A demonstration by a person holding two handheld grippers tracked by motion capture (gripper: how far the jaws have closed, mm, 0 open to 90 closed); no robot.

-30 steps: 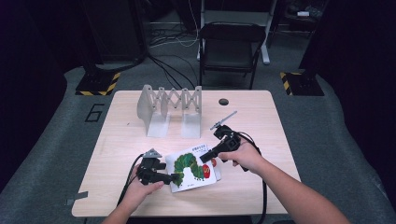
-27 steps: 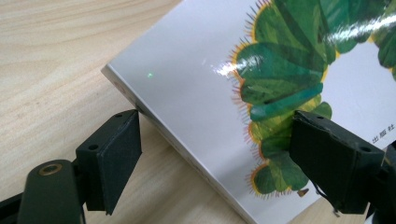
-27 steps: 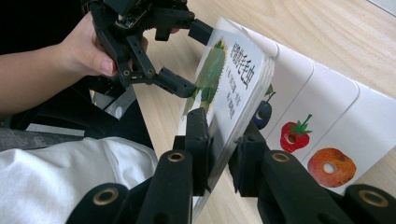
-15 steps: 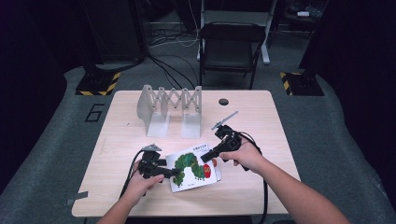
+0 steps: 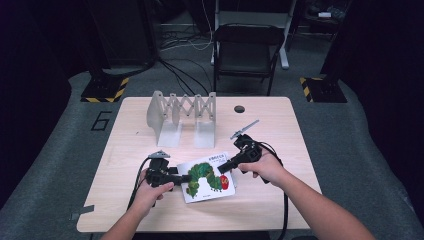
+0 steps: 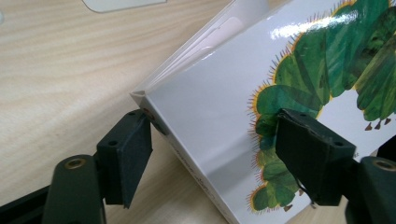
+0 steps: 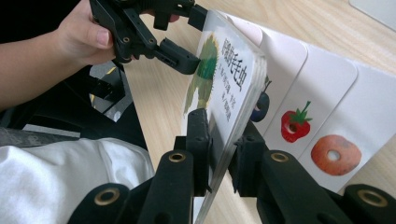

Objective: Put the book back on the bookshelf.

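Note:
A white picture book [image 5: 207, 177] with a green caterpillar on its cover lies at the front middle of the table [image 5: 280, 130]. My right gripper [image 5: 222, 169] is shut on the cover and front pages [image 7: 229, 70] at their right edge, lifting them off the fruit pages [image 7: 295, 123]. My left gripper [image 5: 185, 177] straddles the book's spine edge [image 6: 219, 107]. Its jaws have just been closing with the book between them, one pad [image 6: 128, 154] at the spine corner, the other pad [image 6: 308, 154] on the cover. The left gripper [image 7: 191, 37] also appears in the right gripper view.
A white folding rack [image 5: 182, 112] stands at the back of the table, a small black disc [image 5: 239, 108] to its right. A black chair [image 5: 247, 47] and floor cables lie beyond the far edge. Cables trail from both grippers toward the front edge.
The left gripper's jaws have narrowed onto the book's left edge. The right gripper keeps its hold, and both hands stay about where they were.

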